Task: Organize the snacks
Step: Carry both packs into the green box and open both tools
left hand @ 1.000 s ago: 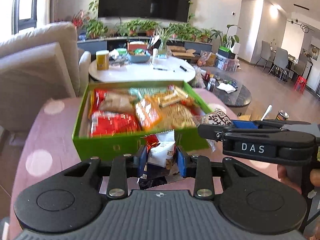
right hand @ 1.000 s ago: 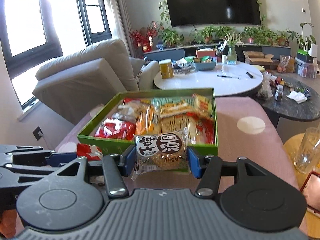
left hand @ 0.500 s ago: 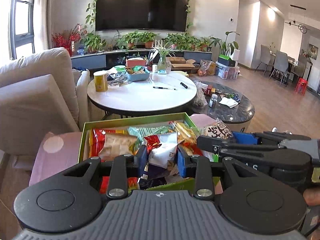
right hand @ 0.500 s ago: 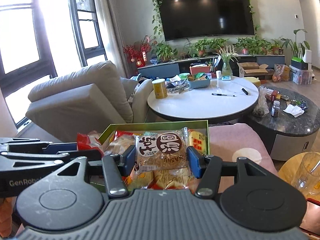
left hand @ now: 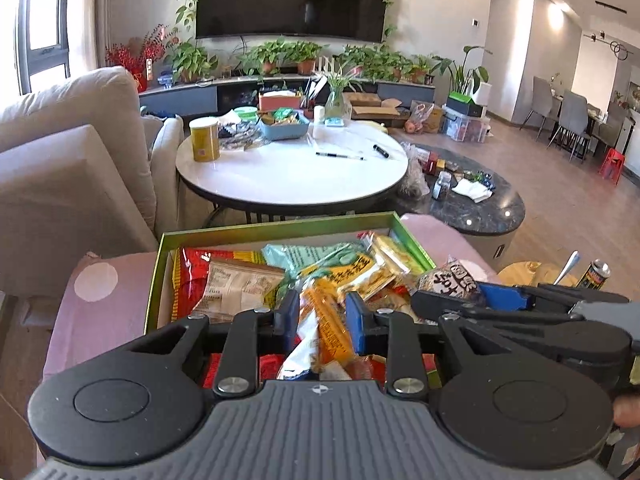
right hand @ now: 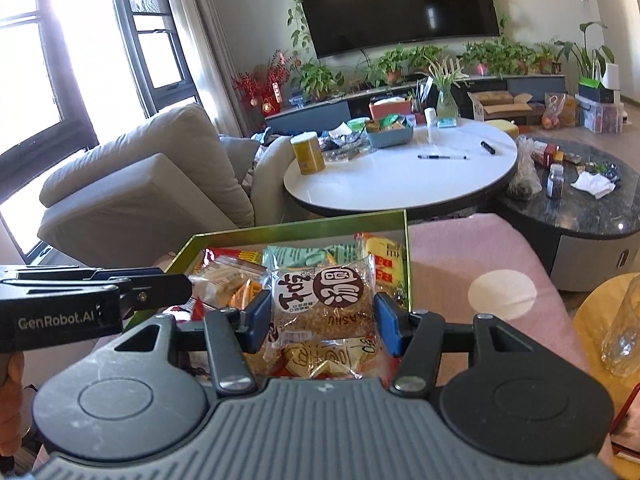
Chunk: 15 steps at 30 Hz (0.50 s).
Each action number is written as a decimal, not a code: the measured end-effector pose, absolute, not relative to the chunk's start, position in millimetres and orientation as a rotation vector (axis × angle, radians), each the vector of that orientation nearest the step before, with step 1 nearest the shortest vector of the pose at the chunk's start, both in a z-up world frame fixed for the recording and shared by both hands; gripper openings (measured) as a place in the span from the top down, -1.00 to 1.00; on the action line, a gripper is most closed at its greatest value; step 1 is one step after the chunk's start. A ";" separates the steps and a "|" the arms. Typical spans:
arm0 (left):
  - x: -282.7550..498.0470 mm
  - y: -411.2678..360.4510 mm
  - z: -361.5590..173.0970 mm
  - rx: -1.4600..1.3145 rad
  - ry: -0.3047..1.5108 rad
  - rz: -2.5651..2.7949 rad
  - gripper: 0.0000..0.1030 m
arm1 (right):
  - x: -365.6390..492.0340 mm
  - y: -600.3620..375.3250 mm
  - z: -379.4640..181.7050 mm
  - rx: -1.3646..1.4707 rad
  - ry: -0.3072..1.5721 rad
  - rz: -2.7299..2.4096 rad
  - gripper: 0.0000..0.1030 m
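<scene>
A green box [left hand: 276, 231] full of snack packets stands on a pink dotted cloth; it also shows in the right wrist view [right hand: 304, 227]. My left gripper [left hand: 322, 318] is open over the box, with only box snacks such as an orange packet [left hand: 328, 324] showing between its pads. My right gripper [right hand: 320, 312] is shut on a clear round-cake packet with brown print [right hand: 320, 300], held just above the box's right part. That packet and the right gripper show in the left wrist view [left hand: 452, 282] at the right.
A white round table [left hand: 292, 172] with a yellow can, blue basket and pens stands behind the box. A dark marble table [left hand: 476, 208] is to the right, a beige sofa [left hand: 68, 168] to the left. A glass [right hand: 624, 328] stands at the far right.
Both grippers moved forward over the box. The left gripper has let go of its red and white packet, which no longer sits between its pads. The right still holds the cake packet.
</scene>
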<state>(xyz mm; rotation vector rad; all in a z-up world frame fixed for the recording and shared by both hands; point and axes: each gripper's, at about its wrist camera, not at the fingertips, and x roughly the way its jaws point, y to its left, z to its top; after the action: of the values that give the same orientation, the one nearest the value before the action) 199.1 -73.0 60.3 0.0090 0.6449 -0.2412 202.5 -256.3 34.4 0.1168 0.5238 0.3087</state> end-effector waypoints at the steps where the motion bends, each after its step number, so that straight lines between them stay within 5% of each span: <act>1: 198.1 -73.1 58.1 0.012 0.650 -0.238 0.54 | 204.0 -256.6 32.5 0.117 0.529 0.307 -0.52; 15: 194.7 -74.4 37.8 0.062 0.703 -0.241 0.53 | 213.2 -251.8 24.1 0.129 0.550 0.293 -0.55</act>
<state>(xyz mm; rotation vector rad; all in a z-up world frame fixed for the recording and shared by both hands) 194.7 -74.4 37.8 0.0621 0.7030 -0.2413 213.2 -251.8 24.1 0.1292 0.5500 0.2932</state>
